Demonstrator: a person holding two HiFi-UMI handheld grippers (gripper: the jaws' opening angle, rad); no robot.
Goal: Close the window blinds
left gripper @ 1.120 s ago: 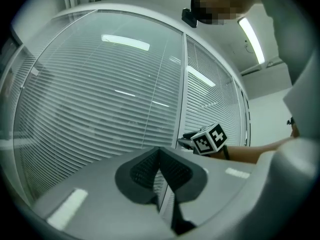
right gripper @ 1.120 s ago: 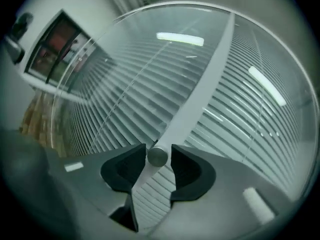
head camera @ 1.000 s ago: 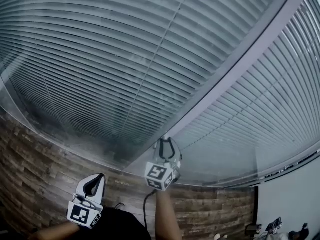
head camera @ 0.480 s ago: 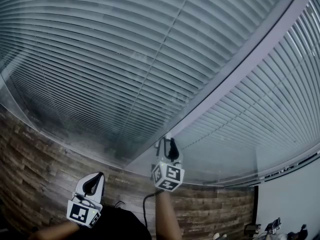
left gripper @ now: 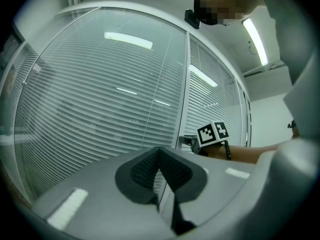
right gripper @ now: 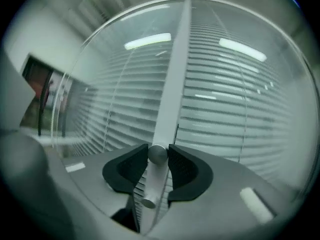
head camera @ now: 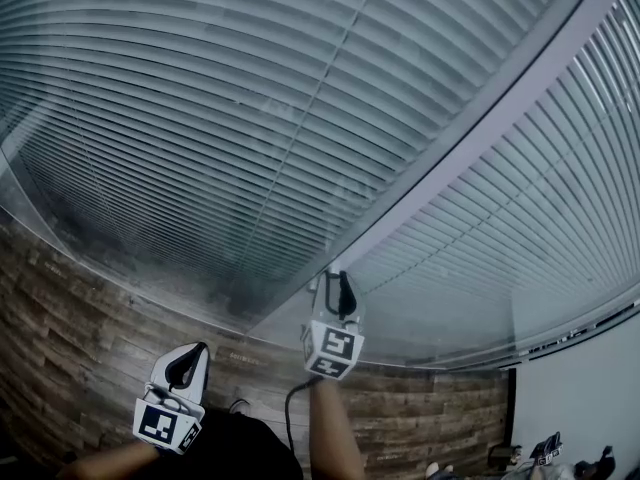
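**Knob in hand, slats still to turn**

My right gripper (head camera: pixel 336 280) is clamped on the round knob (right gripper: pixel 157 155), low on the frame post (head camera: pixel 470 128) between the two panes (its jaws have just tightened). Next, I'd roll my wrist until the blinds (head camera: pixel 200 118) lie flat. My left gripper (left gripper: pixel 160 154) idles, pinched empty. A wood-look floor (head camera: pixel 60 308) lies below.

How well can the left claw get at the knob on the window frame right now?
Probably not yet. The right claw is clamped on the knob, its jaws just closed tighter, covering both sides. The left claw is shut and hangs back from the frame, with nothing else between.
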